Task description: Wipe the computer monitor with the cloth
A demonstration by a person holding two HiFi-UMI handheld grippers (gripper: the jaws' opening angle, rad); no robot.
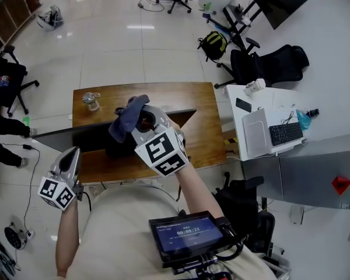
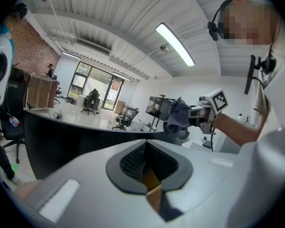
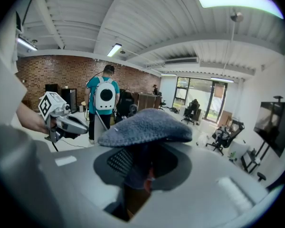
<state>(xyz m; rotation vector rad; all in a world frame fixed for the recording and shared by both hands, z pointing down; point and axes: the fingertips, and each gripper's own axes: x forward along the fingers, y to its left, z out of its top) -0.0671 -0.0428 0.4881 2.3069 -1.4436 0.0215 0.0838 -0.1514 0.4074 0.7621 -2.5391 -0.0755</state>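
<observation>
At the lower left of the head view the left tongs (image 1: 69, 156) hang off the near edge of the bench (image 1: 201, 101), well apart from the work. Their own view shows them narrow, pads drawn together with nothing between them.

Moving right, the monitor (image 1: 76, 137) shows from above as a thin dark panel running across the middle of the bench. Behind it, toward the upper left of the bench, stands a small glass jar (image 1: 91, 101).

Near the centre, a blue-grey cloth (image 1: 127, 118) sits bunched just over the monitor's top edge. It is pinched in the right tongs (image 1: 147, 121), which are clamped on it, the fabric mushrooming over their tips. Whether the cloth touches the panel I cannot tell; in the left gripper view it seems to hover at the edge.

So the pick-up looks done: the cloth is gripped and brought to the monitor. The wiping itself seems to be mostly or wholly left. No view shows the screen face, so nothing shows how much of it has been cleaned.
</observation>
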